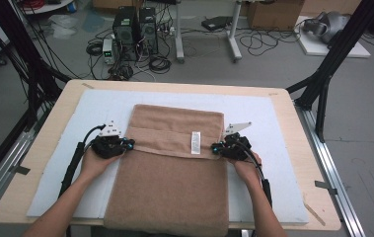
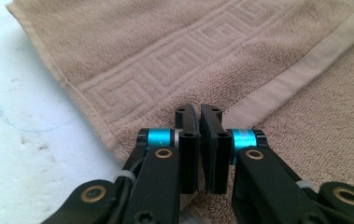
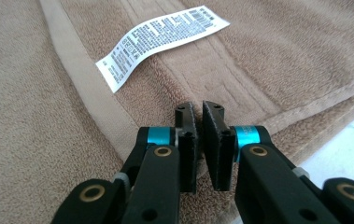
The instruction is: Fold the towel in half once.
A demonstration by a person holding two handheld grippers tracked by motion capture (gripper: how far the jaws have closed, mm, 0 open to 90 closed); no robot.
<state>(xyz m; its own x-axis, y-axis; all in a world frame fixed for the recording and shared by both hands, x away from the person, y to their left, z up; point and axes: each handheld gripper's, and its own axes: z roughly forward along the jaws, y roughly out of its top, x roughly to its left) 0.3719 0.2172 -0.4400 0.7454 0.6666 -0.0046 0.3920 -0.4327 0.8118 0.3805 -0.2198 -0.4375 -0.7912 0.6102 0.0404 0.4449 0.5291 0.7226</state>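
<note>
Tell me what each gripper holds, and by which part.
Both are shut on the towel: left gripper at the folded flap's left corner, right gripper at its right corner, near the label.

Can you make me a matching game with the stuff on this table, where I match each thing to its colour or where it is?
Things:
1. towel
2. label
3. left gripper
4. right gripper

Descriptions:
A. small, white, with tiny print, lying on the folded-over flap
B. shut at the left edge of the fold
C. brown, with a far part folded over toward the person
D. shut at the right edge of the fold

Pairs: 1-C, 2-A, 3-B, 4-D
</note>
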